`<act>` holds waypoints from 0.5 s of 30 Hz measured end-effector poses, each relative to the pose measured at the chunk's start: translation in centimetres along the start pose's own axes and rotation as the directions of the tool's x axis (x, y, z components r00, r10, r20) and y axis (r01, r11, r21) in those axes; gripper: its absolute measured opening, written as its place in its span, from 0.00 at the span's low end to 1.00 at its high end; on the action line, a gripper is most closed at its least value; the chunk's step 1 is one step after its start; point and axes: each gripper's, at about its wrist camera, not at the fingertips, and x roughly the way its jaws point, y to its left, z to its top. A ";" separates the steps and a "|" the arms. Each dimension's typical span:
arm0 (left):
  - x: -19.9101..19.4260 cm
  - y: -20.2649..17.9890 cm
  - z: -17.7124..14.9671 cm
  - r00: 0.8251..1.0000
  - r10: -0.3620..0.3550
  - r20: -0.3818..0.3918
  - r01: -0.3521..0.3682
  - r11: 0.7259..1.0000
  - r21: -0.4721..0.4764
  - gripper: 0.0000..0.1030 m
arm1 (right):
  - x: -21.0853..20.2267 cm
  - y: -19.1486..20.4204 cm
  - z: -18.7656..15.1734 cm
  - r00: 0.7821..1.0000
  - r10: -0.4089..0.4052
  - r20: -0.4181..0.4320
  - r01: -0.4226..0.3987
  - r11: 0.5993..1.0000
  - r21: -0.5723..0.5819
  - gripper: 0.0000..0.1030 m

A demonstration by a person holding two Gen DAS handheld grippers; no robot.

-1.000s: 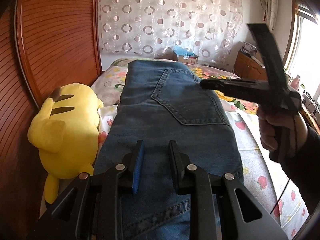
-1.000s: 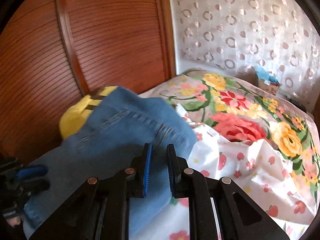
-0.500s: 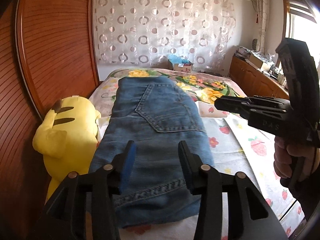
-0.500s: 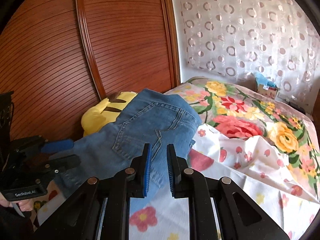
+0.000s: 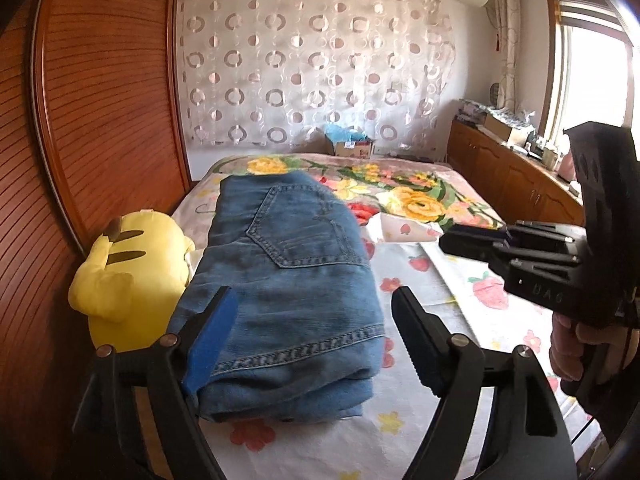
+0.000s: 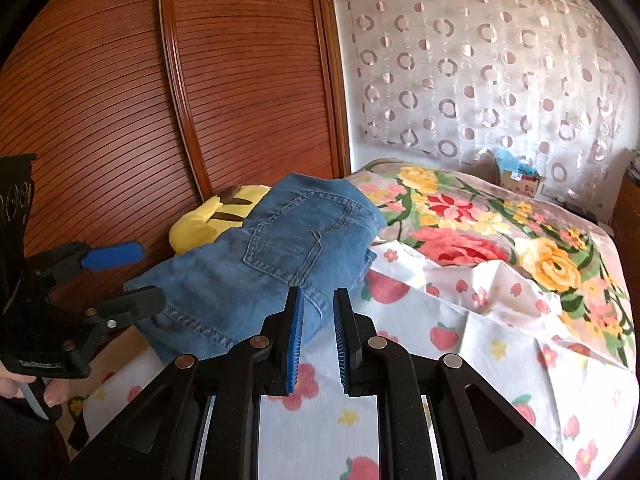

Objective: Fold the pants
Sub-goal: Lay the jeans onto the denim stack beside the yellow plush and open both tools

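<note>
Jeans [image 5: 288,280] are lying folded in a thick blue bundle on the floral bedsheet [image 5: 440,320], a back pocket facing up and the hemmed edge turned toward the cameras, alongside the wooden wardrobe door [image 5: 100,120]. The left gripper [image 5: 316,332] is hanging just short of the near edge, its jaws having just been opening and now standing wide apart with nothing pressed between them. The right gripper [image 6: 318,334] is hovering off the bundle's side above the sheet, its blue pads drawn close together with only a narrow slot left and nothing in it.

Denim of this weight is looking soft but dense: it will likely sag from any single pinch, and the stacked layers may slide apart unless all are taken together. The stitched hem and the thick folded corners at the near edge appear the surest places to take hold, one gripper at each corner. The fabric is neither fragile nor slippery.

A yellow plush toy [image 5: 132,276] is sitting between the jeans and the wardrobe door, touching the bundle's far-side edge and crowding any move that way. A rumpled flowered blanket [image 6: 500,232] is lying just beyond the jeans, and a small cardboard box [image 5: 354,146] is resting past the far end of the bed, well apart.
</note>
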 end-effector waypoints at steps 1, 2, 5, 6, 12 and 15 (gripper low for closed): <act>-0.3 -0.4 0.0 1.000 0.006 0.003 -0.006 1.000 0.007 0.81 | -0.4 0.0 -0.2 1.000 -0.004 0.003 0.004 1.000 0.003 0.15; -0.5 -0.6 -0.1 1.000 0.010 0.006 -0.010 1.000 0.013 0.81 | -0.9 0.0 -0.4 1.000 -0.011 0.006 0.011 1.000 0.007 0.15; -1.3 -1.8 -0.2 1.000 0.001 0.014 -0.001 0.999 0.033 0.81 | -2.4 0.0 -1.4 0.999 -0.034 0.017 0.034 0.999 0.022 0.16; -1.5 -2.2 -0.2 1.000 -0.001 0.018 0.001 0.999 0.036 0.81 | -3.0 0.1 -1.7 0.999 -0.046 0.020 0.045 0.999 0.027 0.17; -3.4 -5.1 -0.8 0.998 -0.040 0.047 0.037 0.997 0.062 0.81 | -7.2 -0.2 -3.6 0.992 -0.112 0.051 0.108 0.992 0.071 0.30; -4.2 -7.0 -1.2 0.997 -0.059 0.054 0.055 0.995 0.080 0.81 | -9.6 -0.1 -4.6 0.986 -0.150 0.068 0.144 0.986 0.087 0.40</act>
